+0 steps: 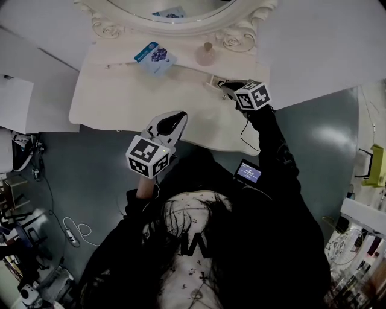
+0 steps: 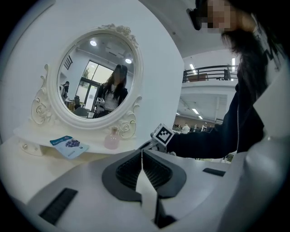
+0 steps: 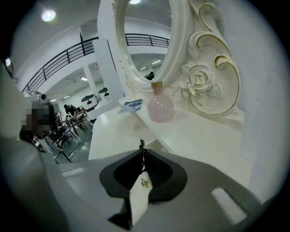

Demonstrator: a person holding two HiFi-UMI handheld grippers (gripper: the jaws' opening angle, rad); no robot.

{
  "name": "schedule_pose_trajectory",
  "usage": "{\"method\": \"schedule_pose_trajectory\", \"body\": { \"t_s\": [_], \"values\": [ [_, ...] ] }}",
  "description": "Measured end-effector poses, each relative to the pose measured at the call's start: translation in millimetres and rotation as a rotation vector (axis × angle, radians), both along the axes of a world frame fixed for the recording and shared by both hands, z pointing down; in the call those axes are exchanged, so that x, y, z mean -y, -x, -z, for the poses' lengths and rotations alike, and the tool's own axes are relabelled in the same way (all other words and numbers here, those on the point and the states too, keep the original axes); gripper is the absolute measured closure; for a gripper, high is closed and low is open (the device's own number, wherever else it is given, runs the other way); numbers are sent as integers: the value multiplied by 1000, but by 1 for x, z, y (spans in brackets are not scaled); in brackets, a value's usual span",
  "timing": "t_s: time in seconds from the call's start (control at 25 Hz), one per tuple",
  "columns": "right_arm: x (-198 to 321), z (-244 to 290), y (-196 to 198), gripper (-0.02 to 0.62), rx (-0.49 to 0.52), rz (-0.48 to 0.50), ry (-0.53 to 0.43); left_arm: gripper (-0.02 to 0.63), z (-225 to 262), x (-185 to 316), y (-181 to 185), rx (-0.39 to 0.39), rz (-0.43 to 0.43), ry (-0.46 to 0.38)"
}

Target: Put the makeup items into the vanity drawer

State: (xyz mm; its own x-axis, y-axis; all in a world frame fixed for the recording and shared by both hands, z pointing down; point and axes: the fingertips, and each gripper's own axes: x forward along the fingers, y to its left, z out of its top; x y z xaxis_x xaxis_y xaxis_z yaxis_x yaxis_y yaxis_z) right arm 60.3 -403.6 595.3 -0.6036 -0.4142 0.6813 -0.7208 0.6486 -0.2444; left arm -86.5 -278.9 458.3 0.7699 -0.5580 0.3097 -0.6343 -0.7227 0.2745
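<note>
Head view: a white table fills the top of the frame, with a round mirror at its back. A blue packet lies flat on the raised shelf under the mirror. A pink bottle stands to its right, near the mirror's curly frame.

The right claw is at the right end of the shelf, on a stretched arm in a black sleeve. It is pressed shut. A tiny dark bit shows at its tip, and I cannot tell what it is. A small white piece sticks out beside it, maybe the drawer.

The left claw hangs over the table's front edge, closed and empty, well away from both makeup things.
</note>
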Motion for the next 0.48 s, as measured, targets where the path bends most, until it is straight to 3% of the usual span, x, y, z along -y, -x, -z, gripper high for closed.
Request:
{"method": "schedule_pose_trajectory", "body": {
  "t_s": [0.12, 0.48],
  "values": [
    [8, -6, -1, 564, -24, 32, 22, 606, -3, 2, -1, 8, 5, 8],
    [14, -38, -6, 563, -219, 109, 6, 606, -4, 11, 2, 15, 35, 11]
  ]
}}
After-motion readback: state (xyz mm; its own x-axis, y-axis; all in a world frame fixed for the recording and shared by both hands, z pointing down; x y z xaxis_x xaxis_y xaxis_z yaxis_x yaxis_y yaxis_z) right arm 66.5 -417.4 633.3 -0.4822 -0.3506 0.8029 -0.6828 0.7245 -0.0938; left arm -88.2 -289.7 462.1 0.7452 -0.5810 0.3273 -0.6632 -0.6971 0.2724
